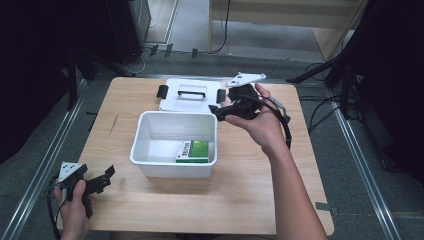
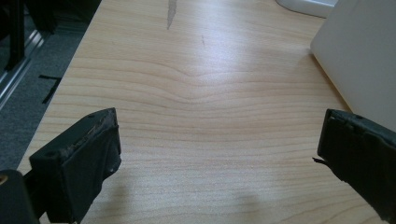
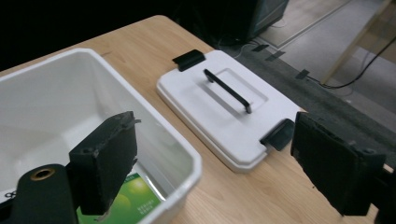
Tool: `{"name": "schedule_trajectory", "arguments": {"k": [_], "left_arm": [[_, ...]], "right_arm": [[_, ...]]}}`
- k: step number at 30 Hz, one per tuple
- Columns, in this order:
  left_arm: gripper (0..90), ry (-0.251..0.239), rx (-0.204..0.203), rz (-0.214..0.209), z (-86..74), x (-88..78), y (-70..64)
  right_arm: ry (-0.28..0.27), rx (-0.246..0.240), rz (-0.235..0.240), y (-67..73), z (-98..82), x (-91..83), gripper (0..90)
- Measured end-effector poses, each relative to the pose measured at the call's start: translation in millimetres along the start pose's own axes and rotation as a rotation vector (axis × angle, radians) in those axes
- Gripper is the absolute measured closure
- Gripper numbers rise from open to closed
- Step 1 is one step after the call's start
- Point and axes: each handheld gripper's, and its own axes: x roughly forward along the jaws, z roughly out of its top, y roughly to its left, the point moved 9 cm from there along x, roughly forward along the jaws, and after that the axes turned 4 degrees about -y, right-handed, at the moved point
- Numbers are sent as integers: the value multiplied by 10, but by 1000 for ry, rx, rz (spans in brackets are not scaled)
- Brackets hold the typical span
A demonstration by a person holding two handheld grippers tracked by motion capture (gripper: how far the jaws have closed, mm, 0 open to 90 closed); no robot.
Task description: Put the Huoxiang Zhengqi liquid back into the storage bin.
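Observation:
A white plastic bin stands in the middle of the wooden table, with a green and white pack lying flat in its near right corner. Behind the bin lies its white lid, with a black handle and black end clips. My right gripper hovers over the bin's far right corner, open and holding nothing. In the right gripper view, the right gripper frames the bin's rim, the pack and the lid. My left gripper rests open at the table's near left.
In the left gripper view, the open left gripper looks along bare tabletop, with the bin's wall at the right. Metal rails run along both sides of the table. Tripod legs and cables stand off its far right corner.

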Motion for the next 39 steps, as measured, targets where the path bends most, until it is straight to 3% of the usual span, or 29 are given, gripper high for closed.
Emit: {"name": "schedule_trajectory", "arguments": {"k": [11, 15, 26, 39], "left_arm": [[1, 7, 6, 0, -6, -6, -2], [1, 6, 7, 2, -5, -4, -3], [1, 4, 11, 3, -5, -4, -3], [1, 3, 12, 4, -4, -5, -4]], "right_arm": [[-57, 81, -136, -408, -458, -283, 122], [-70, 86, -152, -462, -592, -386, 68], [-83, 123, -233, -639, -976, -652, 24], [-95, 186, -318, -809, -1484, -908, 15]]}}
